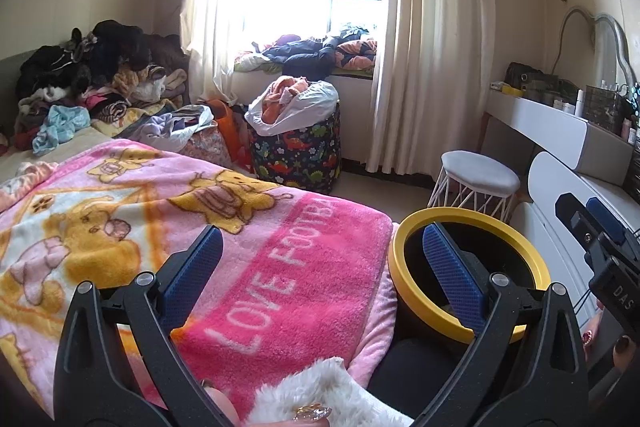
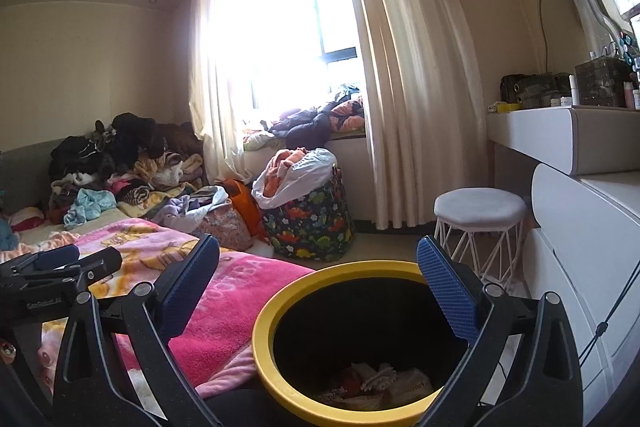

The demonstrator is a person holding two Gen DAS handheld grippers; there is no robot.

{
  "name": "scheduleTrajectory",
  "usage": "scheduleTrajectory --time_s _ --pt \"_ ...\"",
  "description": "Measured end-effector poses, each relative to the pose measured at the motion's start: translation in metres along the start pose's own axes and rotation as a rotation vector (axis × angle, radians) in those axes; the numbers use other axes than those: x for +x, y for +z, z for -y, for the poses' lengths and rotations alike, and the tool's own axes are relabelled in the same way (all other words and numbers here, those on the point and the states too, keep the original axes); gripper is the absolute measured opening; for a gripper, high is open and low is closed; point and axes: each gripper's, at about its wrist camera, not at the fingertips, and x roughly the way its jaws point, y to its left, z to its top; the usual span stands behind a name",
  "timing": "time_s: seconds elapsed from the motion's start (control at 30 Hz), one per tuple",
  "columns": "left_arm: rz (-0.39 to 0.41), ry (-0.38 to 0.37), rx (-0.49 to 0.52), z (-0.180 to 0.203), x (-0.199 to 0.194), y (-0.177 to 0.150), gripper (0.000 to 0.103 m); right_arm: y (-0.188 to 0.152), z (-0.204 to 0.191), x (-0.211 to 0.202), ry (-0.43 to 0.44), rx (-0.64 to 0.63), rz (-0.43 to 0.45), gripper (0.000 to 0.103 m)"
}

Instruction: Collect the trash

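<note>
A black trash bin with a yellow rim (image 2: 264, 343) stands beside the bed; it also shows in the left wrist view (image 1: 404, 291). Crumpled trash (image 2: 380, 381) lies at its bottom. My right gripper (image 2: 318, 267) is open and empty, hovering above the bin's mouth. My left gripper (image 1: 322, 255) is open and empty, over the pink blanket (image 1: 280, 251) and the bin's left edge. The right gripper also shows at the right of the left wrist view (image 1: 592, 223); the left gripper shows at the left of the right wrist view (image 2: 60, 263).
A bed piled with clothes (image 1: 92, 75) fills the left. A dinosaur-print basket (image 2: 312, 223) with a white bag stands by the window. A white stool (image 2: 478, 215) and a white dresser (image 2: 568, 227) are on the right. White fluffy fabric (image 1: 320, 387) lies below my left gripper.
</note>
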Motion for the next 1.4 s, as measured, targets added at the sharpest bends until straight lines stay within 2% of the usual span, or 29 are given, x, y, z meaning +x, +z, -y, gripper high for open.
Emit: scheduleTrajectory --time_s 1.4 --pt "-0.004 0.002 -0.008 0.0008 0.0040 -0.0060 0.092 -0.0045 0.0057 0.0028 -0.021 0.018 -0.018 0.097"
